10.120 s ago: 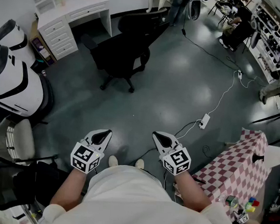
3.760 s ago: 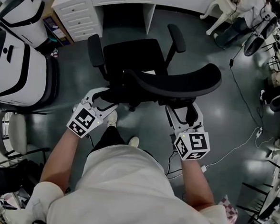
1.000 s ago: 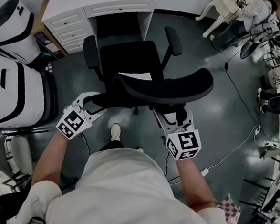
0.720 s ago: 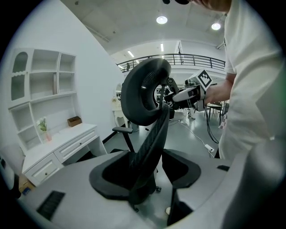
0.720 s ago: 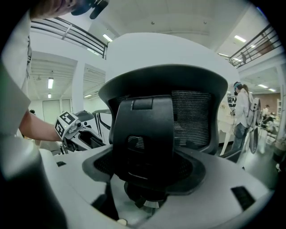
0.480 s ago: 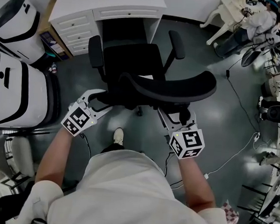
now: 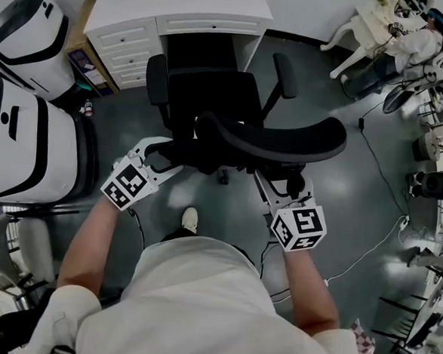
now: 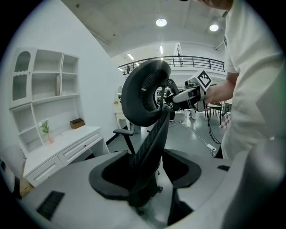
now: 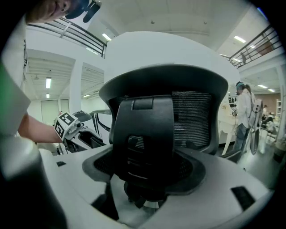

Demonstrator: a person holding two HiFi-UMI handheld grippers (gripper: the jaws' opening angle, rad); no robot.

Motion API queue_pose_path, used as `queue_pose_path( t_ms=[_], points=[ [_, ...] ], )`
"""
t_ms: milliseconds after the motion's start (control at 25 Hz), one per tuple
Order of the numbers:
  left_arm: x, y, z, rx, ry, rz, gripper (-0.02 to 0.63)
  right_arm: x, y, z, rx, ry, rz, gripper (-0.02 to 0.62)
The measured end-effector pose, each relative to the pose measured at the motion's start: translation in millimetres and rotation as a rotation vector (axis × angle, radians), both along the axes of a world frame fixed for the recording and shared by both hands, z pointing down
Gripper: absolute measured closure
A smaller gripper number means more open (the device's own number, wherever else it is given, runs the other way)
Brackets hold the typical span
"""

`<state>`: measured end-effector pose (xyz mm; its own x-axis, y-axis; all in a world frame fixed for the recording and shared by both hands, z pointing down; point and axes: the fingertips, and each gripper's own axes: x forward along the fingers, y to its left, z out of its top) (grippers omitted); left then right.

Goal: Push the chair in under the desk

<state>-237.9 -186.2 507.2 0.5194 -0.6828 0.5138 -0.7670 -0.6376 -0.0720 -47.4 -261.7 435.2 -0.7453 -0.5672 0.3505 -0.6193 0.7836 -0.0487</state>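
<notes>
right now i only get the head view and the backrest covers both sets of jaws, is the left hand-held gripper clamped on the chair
observer: no. The left hand-held gripper is open. Its jaws have just been opening, with the backrest edge-on between them.
operator: and the right one
observer: the right hand-held gripper is open too, with the backrest's black centre spine between its jaws.
operator: anything on the desk top, it's cut off for me
observer: on the desk stand a small brown box and a little plant.
</notes>
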Motion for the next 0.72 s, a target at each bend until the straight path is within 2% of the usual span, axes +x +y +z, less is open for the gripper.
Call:
queue_pose_path(
  t_ms=[720],
  points=[
    [-48.3,-42.6,1.6,0.017,0.012,-0.003,0.364,-46.3,-38.9,3.1,-0.013,0.002,0.019,0.267]
  ],
)
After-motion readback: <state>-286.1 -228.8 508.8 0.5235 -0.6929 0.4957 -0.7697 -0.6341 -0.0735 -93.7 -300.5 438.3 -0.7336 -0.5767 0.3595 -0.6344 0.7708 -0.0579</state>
